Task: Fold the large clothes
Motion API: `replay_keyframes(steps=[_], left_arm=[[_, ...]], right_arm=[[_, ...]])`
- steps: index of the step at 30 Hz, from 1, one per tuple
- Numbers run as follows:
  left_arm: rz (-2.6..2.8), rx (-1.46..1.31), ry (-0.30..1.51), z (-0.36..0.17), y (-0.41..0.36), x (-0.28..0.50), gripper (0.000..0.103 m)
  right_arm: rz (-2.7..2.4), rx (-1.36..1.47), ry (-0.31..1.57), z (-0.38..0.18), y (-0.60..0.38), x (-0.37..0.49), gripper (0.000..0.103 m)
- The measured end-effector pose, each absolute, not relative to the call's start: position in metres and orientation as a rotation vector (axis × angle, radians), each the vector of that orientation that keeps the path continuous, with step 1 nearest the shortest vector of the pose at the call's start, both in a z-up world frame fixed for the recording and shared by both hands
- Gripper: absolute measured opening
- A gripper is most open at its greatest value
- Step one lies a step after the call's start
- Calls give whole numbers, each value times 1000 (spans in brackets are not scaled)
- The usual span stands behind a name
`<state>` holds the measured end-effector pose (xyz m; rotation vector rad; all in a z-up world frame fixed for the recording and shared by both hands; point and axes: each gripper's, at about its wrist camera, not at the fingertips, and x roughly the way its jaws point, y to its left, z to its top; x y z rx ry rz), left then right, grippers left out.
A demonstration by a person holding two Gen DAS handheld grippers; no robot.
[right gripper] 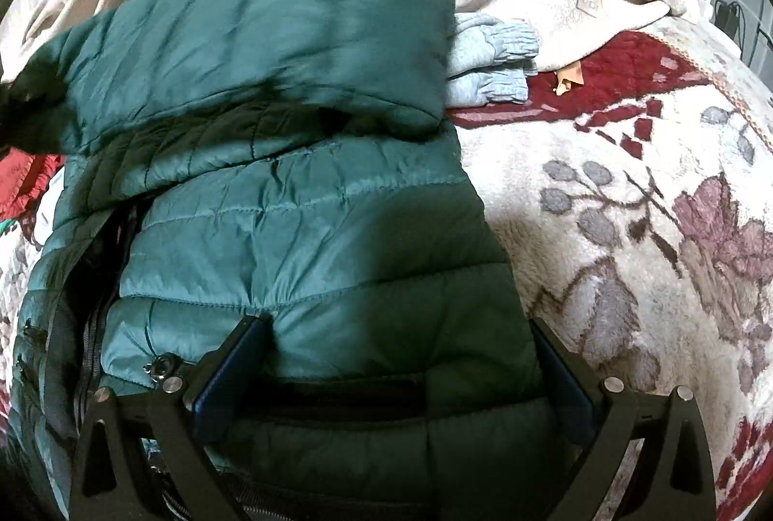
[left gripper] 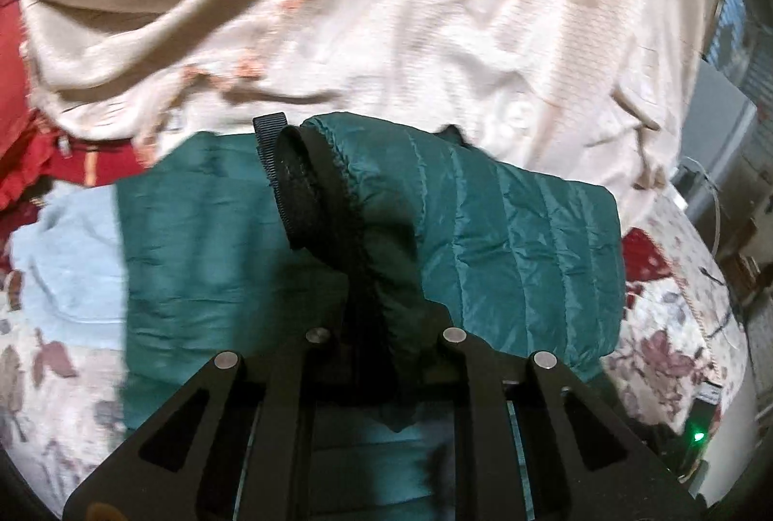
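A teal quilted puffer jacket [right gripper: 299,202] lies on a floral blanket, with one part folded over its upper half. In the left wrist view my left gripper [left gripper: 386,328] is shut on the jacket's sleeve [left gripper: 483,231] near its black-lined cuff [left gripper: 309,192], and the sleeve hangs bunched between the fingers above the jacket body [left gripper: 203,260]. In the right wrist view my right gripper [right gripper: 401,352] is open, with its fingers [right gripper: 232,376] spread wide on either side of the jacket's lower edge, low over the fabric.
The floral blanket [right gripper: 628,231] covers the bed to the right. A crumpled cream cloth [left gripper: 386,14] lies behind the jacket. A light blue garment [right gripper: 493,57] sits beside the jacket's top. Red fabric [left gripper: 29,144] is at the left.
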<state>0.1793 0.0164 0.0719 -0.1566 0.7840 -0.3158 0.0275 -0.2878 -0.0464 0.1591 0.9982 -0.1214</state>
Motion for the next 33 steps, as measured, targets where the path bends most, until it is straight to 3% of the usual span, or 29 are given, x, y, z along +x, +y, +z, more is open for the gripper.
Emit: replay_keyframes(steps=[8,13,15,20,23,26,29,33], left_arm=[[-207,-188,840,35,70,192,15],[-219,-143,873,7,79,193,34],[-196,-155,848,8,85,189,50],[-20,-280,711,31,111,174,59],[-37,-364,645,51,105,168,70],[-105,-216,686,45,65,179,71],[-5,-89,803,7,47,201,71],[20,-138,926,-27,58,222,80]], right_arm=[[-125,158,1004,-46,-289,29,103],[-133,163,967,-23,-298,29,103],[-158,174,881,-3,-307,30,103],[-141,97,743,28,-314,76,103],[-11,67,699,31,-303,116,95],[138,6,743,14,-283,154,91],[192,-50,886,-26,-274,184,91],[181,-22,940,-39,-280,198,99]])
